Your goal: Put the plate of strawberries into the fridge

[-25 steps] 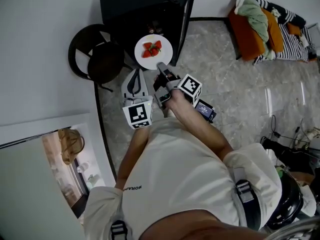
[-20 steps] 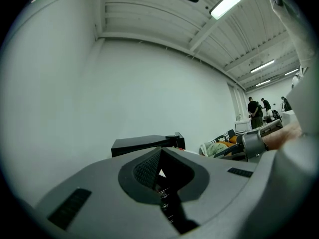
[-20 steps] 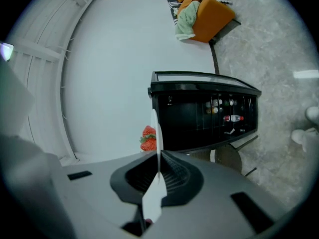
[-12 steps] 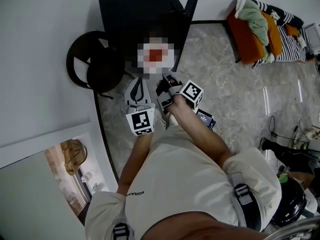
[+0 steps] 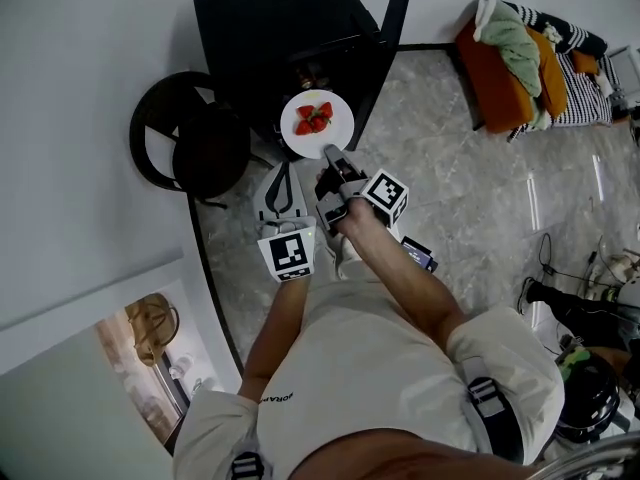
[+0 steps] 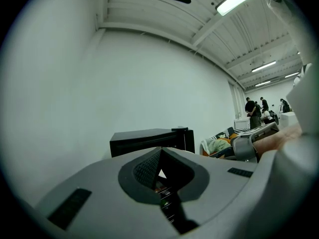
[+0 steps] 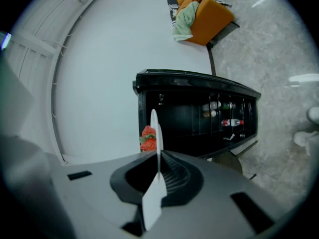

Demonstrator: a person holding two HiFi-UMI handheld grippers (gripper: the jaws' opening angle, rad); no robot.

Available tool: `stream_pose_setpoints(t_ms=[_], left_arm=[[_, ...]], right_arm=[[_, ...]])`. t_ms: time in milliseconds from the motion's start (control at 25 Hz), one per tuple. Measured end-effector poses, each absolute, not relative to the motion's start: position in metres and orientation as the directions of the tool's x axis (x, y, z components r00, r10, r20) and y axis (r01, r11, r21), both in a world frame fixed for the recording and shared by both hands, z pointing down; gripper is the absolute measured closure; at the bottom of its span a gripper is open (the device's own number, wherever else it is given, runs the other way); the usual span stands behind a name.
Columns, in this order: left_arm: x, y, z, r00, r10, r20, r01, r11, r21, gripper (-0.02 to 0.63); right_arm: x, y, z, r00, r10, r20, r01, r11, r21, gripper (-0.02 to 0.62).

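Head view: a person in a white shirt holds both grippers out in front. The right gripper (image 5: pixel 333 161) has its jaws pinching the near rim of a white plate (image 5: pixel 335 133), which carries a few strawberries (image 5: pixel 313 118). The plate hangs level in the air at the open front of a black fridge (image 5: pixel 270 18), whose door (image 5: pixel 393 18) stands swung out to the right. The left gripper (image 5: pixel 283 176) is just beside the right one, to its left, and apart from the plate. A round black chair (image 5: pixel 180 133) stands left of the fridge, against the wall. An orange seat (image 5: pixel 495 68) heaped with clothes is well apart, at the upper right.

Left gripper view: the left gripper (image 6: pixel 160 151) has its jaws pressed together at the tips, with nothing between them. They point at the fridge (image 6: pixel 144 138). The person's right arm (image 6: pixel 279 138) shows at the right edge, and people (image 6: pixel 251 111) stand far back in the hall.

Right gripper view: the right gripper (image 7: pixel 158 176) has its jaws clamped on the plate (image 7: pixel 154 128), seen edge-on. The strawberries (image 7: pixel 148 138) show on one side of it. Beyond is the fridge (image 7: pixel 174 108), open, with bottles (image 7: pixel 230 122) on its shelves.
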State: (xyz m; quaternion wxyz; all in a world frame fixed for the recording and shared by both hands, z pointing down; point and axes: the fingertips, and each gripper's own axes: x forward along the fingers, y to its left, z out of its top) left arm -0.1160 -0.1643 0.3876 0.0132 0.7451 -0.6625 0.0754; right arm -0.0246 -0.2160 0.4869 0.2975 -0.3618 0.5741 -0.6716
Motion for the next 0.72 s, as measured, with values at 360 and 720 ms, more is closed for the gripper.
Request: stream_pose_setpoints(t_ms=[360,720], left_arm=[[-0.127,-0.187,0.406,0.100,-0.985,0.140,-0.993,-0.108,-0.050,0.606],[-0.126,-0.193,0.430,0.106,-0.979,0.173,-0.993,-0.113,-0.035,0.606]], right_arm=[[-0.028,-0.243,0.513,-0.526,-0.834,0.166,-0.011,-0.189,-0.982,0.572],[-0.034,-0.255,0.537,-0.527,-0.831,0.178,-0.027,-0.194,-0.981,0.572]])
